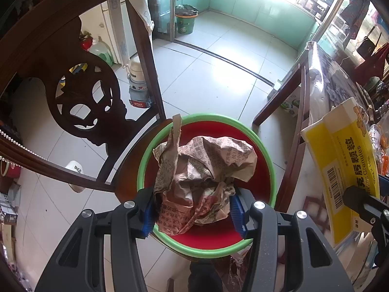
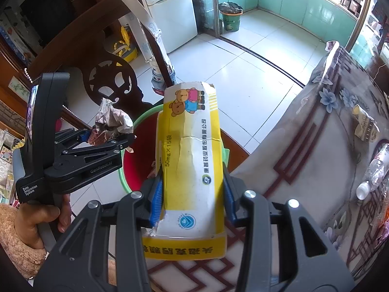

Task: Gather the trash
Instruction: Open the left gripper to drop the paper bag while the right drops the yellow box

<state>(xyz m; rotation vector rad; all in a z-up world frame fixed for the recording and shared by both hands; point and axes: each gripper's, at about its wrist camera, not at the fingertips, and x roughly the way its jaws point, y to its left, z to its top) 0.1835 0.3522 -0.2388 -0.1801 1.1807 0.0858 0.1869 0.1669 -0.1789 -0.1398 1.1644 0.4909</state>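
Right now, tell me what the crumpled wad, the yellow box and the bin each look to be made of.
Crumpled wad in the left gripper: thin brownish printed paper, matte; it holds sharp creases.
Yellow box in the right gripper: light cardboard, slightly glossy print; creased and torn at the edge.
Bin: probably plastic, smooth red wall, green rim with faint sheen.

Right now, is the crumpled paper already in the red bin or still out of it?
Still out. The crumpled paper is clamped between the left gripper pads, above the red bin, whose visible floor looks bare.
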